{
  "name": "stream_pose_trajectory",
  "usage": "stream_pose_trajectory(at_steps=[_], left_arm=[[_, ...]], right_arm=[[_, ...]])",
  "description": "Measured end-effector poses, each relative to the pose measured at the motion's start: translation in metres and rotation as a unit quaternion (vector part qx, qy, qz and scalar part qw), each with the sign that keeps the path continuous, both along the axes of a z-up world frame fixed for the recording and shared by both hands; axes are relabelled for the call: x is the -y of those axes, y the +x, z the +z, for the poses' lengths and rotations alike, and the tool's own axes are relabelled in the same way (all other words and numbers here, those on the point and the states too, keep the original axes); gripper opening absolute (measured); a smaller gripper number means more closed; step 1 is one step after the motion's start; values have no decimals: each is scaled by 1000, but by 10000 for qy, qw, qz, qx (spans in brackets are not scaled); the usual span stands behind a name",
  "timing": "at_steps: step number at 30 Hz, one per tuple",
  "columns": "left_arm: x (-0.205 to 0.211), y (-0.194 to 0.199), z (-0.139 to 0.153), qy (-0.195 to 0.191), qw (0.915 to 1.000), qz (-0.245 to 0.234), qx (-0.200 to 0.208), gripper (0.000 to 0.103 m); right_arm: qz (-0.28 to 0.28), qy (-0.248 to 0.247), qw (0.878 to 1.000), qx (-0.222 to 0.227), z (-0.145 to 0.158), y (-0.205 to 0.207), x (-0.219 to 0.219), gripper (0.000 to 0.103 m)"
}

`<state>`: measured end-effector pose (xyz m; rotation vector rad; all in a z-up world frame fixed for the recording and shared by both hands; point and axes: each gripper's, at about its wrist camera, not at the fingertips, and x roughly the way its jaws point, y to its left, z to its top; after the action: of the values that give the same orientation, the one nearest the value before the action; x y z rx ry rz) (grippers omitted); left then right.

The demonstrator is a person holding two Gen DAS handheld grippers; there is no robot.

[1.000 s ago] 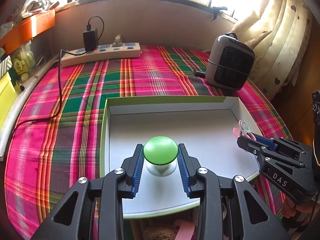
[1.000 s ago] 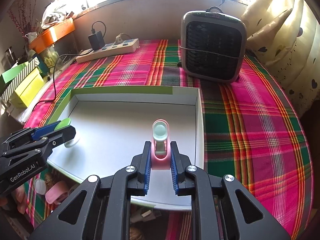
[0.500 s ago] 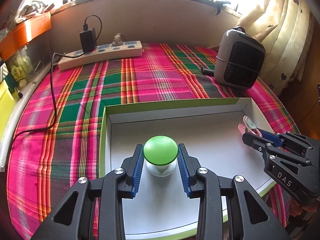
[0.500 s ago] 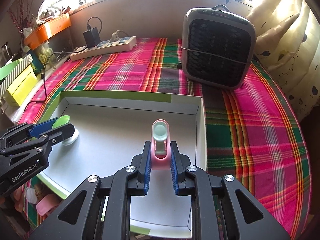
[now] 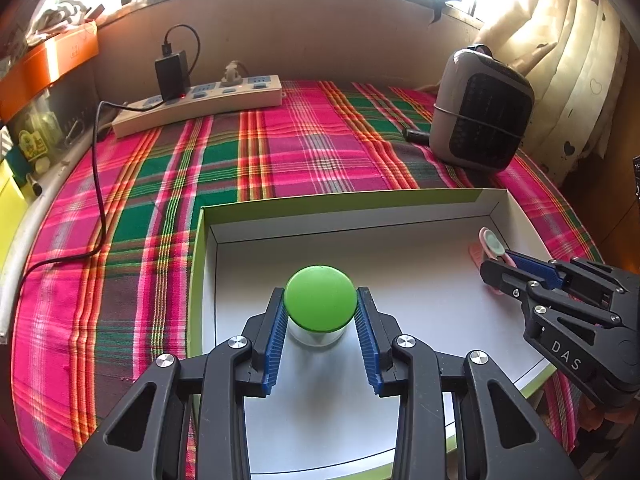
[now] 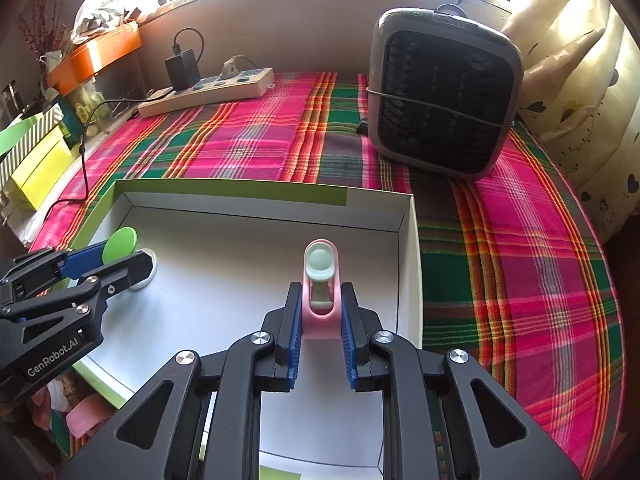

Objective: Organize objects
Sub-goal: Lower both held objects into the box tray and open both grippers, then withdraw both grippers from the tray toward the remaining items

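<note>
Over a white shallow box [image 5: 400,216] on a plaid-covered counter [image 5: 280,152]: left tongs [image 5: 320,312] clamped on a green-capped clear jar [image 5: 320,298] at the box's left side; right tongs [image 6: 320,312] pinched narrow on a pink holder with a pale green insert [image 6: 320,276] near the right wall. Behind, a power strip [image 5: 200,100] and small grey fan [image 6: 440,96].

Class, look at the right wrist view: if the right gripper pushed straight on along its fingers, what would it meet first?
Probably the white floor of the box: the right gripper points steeply down, holding the pink clip. Depth is uncertain.
</note>
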<state>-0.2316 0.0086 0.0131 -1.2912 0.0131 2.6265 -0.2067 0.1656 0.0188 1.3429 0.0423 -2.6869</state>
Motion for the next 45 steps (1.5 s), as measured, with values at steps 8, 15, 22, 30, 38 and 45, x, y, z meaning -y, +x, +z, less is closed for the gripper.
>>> stream_pose_trajectory(at_steps=[8, 15, 22, 30, 38, 45], left_arm=[[1, 1, -1, -28, 10000, 27, 47, 33], [2, 13, 8, -16, 10000, 18, -70, 37], [2, 33, 22, -91, 9994, 3, -320, 38], [1, 66, 33, -232, 9981, -2, -569, 38], [-1, 94, 33, -258, 9980, -12, -583, 38], [9, 114, 37, -126, 9973, 116, -719, 38]], right_arm=[[-6, -40, 10000, 3, 0, 0, 1, 23], [-36, -99, 9999, -84, 5, 5, 1, 41], [-95, -163, 9994, -273, 17, 20, 2, 44], [-103, -341, 9984, -448, 28, 46, 1, 44], [-73, -391, 9975, -580, 34, 75, 5, 45], [-84, -277, 9970, -721, 36, 97, 7, 45]])
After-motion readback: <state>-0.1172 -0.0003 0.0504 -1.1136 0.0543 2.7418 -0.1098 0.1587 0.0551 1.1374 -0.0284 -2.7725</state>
